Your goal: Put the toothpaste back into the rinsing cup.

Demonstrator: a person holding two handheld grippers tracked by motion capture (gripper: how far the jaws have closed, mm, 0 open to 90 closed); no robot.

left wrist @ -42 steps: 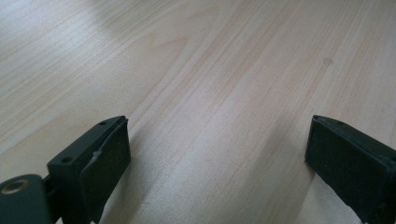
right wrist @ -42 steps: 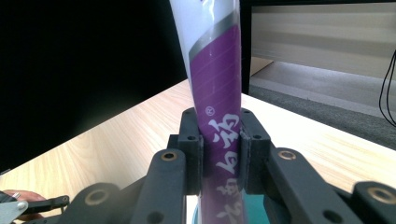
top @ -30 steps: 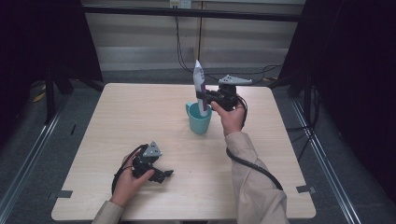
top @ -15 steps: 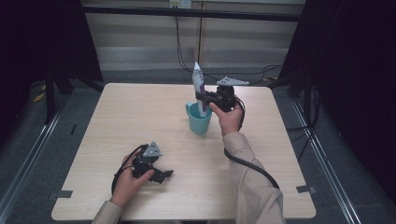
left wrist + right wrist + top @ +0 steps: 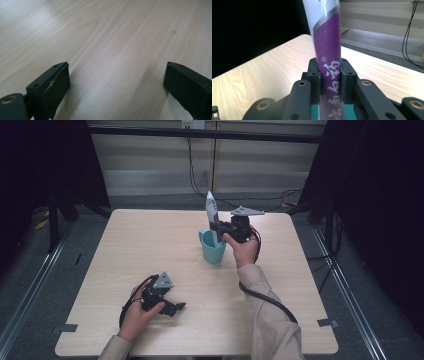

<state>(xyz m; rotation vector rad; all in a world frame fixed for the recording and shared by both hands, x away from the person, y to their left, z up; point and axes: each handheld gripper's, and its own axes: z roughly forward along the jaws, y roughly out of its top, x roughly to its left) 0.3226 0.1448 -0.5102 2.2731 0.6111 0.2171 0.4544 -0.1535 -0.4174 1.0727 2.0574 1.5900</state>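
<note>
A white and purple tube (image 5: 212,217) stands upright with its lower end inside a teal cup (image 5: 213,250) near the middle of the table. My right gripper (image 5: 218,226) is shut on the tube just above the cup's rim; in the right gripper view both jaws press the tube (image 5: 328,67) from either side, with the teal cup (image 5: 348,111) below. My left gripper (image 5: 179,307) rests low on the table near the front left, its jaws open. In the left gripper view its pads (image 5: 56,86) stand wide apart over bare wood.
The light wooden table (image 5: 125,250) has open surface to the left of and behind the cup. A black cable (image 5: 267,300) trails from the right gripper along the sleeve. Dark curtains and metal rails flank the table; cables hang at the back wall.
The right gripper with the tube has shifted only slightly over the cup. The left gripper has stayed where it was.
</note>
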